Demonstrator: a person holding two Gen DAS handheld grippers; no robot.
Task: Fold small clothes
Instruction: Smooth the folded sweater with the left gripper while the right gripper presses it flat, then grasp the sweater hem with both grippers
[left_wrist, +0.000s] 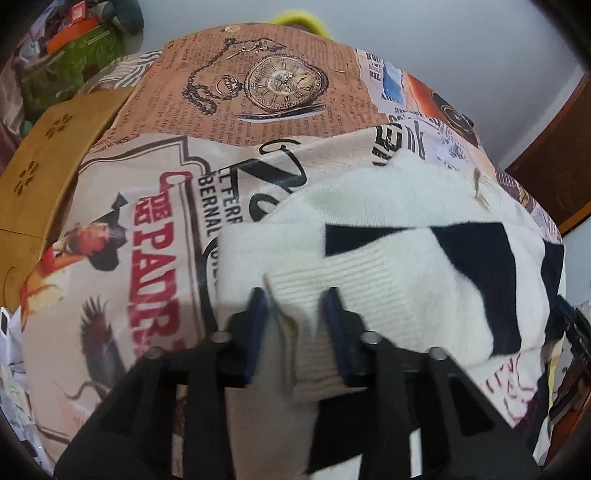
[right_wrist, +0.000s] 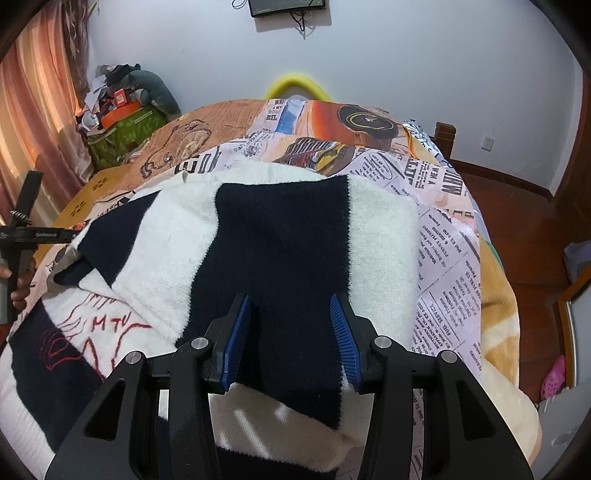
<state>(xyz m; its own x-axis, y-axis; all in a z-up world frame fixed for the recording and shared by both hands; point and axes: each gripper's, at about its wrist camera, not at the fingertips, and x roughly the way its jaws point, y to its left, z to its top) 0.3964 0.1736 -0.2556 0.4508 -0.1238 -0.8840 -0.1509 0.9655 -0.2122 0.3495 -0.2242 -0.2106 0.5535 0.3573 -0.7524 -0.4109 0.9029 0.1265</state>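
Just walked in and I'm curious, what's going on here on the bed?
A person is folding a white and navy sweater on a newspaper-print bedspread. The left tongs straddle a ribbed white cuff, jaws apart. The right tongs are open over a navy panel.

White sweater (right_wrist: 380, 229) with navy stripes (red stitching too) on a newspaper-print bedspread (left_wrist: 155, 206).
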